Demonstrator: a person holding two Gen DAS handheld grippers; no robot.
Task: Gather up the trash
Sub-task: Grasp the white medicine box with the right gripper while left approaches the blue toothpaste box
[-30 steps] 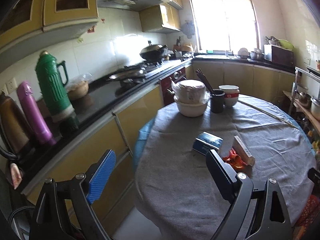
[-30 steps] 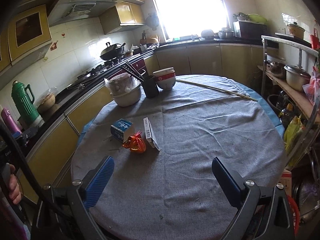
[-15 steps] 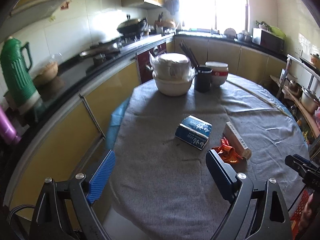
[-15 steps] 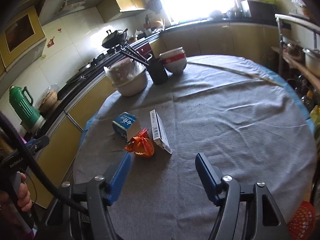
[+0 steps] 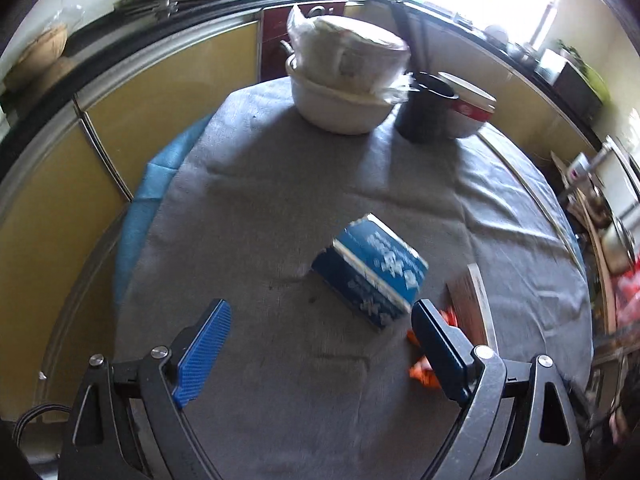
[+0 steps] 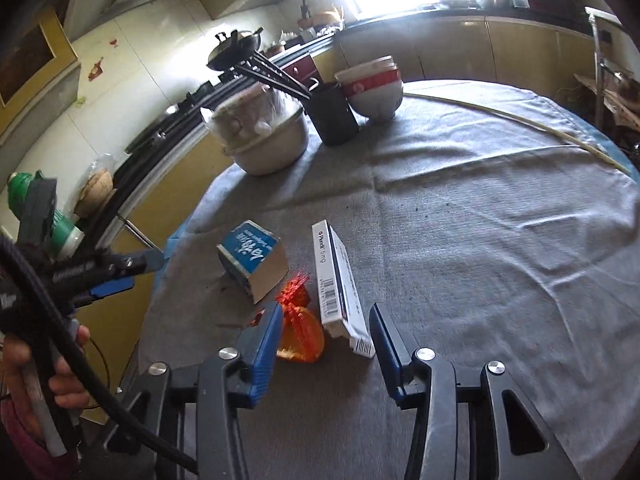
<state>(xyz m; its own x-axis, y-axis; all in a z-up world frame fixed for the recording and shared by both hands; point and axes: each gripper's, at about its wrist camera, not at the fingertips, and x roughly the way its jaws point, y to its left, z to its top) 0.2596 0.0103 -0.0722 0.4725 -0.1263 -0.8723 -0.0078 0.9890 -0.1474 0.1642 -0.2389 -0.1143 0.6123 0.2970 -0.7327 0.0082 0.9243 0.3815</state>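
Note:
Three pieces of trash lie close together on the grey tablecloth (image 6: 460, 240): a blue carton (image 6: 252, 256), a crumpled orange wrapper (image 6: 300, 332) and a long white box (image 6: 338, 284). My right gripper (image 6: 324, 350) hovers low over them with its jaws closing. The orange wrapper and the near end of the white box sit between its fingers, and the pads do not clamp either one. My left gripper (image 5: 320, 344) is open just short of the blue carton (image 5: 370, 270). Its right finger hides part of the orange wrapper (image 5: 420, 368).
At the table's far side stand a covered white bowl stack (image 6: 264, 136), a black cup with chopsticks (image 6: 334, 114) and red-and-white bowls (image 6: 374, 88). A thin pale stick (image 6: 520, 120) lies along the far right edge. Yellow cabinets (image 5: 168, 92) run to the left.
Both grippers have come forward and tipped down toward the trash. The right gripper's jaws have narrowed from wide open. The left gripper's jaws have stayed wide.

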